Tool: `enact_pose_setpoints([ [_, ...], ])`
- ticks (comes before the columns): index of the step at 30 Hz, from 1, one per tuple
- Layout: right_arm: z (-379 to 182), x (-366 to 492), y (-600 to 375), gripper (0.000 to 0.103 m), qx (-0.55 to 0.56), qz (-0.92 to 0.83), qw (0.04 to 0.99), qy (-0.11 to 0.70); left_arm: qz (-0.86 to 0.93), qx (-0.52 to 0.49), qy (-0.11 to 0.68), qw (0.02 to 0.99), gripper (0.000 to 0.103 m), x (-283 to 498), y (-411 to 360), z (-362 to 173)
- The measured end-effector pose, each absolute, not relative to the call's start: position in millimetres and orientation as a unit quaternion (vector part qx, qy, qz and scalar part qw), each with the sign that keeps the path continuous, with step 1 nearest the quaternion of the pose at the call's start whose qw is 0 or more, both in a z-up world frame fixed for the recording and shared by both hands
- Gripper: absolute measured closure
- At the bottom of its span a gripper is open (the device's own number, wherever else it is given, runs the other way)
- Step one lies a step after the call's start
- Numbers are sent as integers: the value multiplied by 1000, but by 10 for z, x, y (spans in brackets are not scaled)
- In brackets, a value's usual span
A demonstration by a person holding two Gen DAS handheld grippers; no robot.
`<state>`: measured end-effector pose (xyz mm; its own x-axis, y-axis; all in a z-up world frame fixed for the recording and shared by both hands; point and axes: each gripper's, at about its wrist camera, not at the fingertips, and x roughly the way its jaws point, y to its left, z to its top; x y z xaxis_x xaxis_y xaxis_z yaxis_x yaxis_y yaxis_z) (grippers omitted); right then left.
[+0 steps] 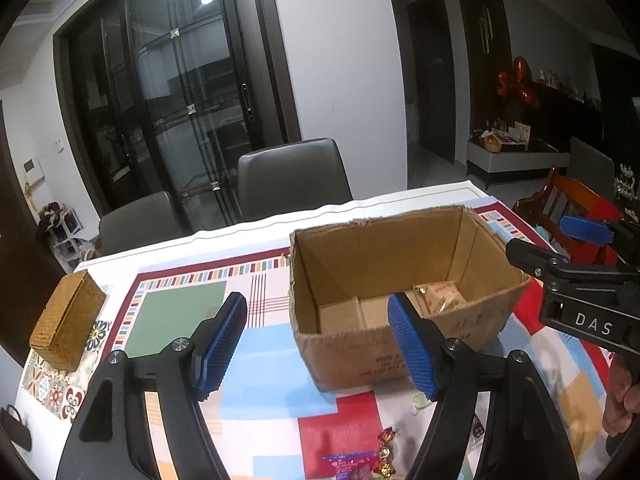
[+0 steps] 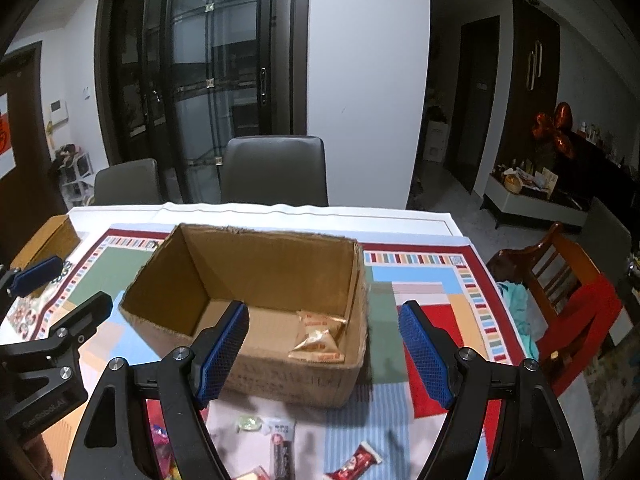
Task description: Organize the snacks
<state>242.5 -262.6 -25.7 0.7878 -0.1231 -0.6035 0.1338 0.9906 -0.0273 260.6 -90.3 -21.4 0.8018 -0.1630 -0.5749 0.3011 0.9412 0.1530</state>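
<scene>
An open cardboard box (image 1: 344, 344) (image 2: 280, 380) stands on the patterned tablecloth. Two orange-tan snack packets (image 2: 320, 336) lie inside it at the right; they also show in the left wrist view (image 1: 440, 298). My left gripper (image 1: 320, 350) is open and empty in front of the box's near left corner. My right gripper (image 2: 326, 350) is open and empty above the box's near wall. Loose snacks lie in front of the box: a red candy (image 1: 386, 450), a blue packet (image 1: 348, 464), a green candy (image 2: 249, 423), a dark stick packet (image 2: 282, 450) and a red bar (image 2: 356, 462).
A woven basket box (image 1: 66, 316) sits at the table's left edge. Two grey chairs (image 2: 276, 170) stand behind the table. A red wooden chair (image 2: 568, 300) stands at the right. The right gripper body (image 1: 580, 292) is beside the box's right wall.
</scene>
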Motion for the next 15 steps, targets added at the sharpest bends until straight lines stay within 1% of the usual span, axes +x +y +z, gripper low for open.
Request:
enact_pose_setpoints([
  [15, -500, 2199, -2464, 25, 3, -56, 941, 333, -111, 125, 311, 935, 31, 2366, -731, -511],
])
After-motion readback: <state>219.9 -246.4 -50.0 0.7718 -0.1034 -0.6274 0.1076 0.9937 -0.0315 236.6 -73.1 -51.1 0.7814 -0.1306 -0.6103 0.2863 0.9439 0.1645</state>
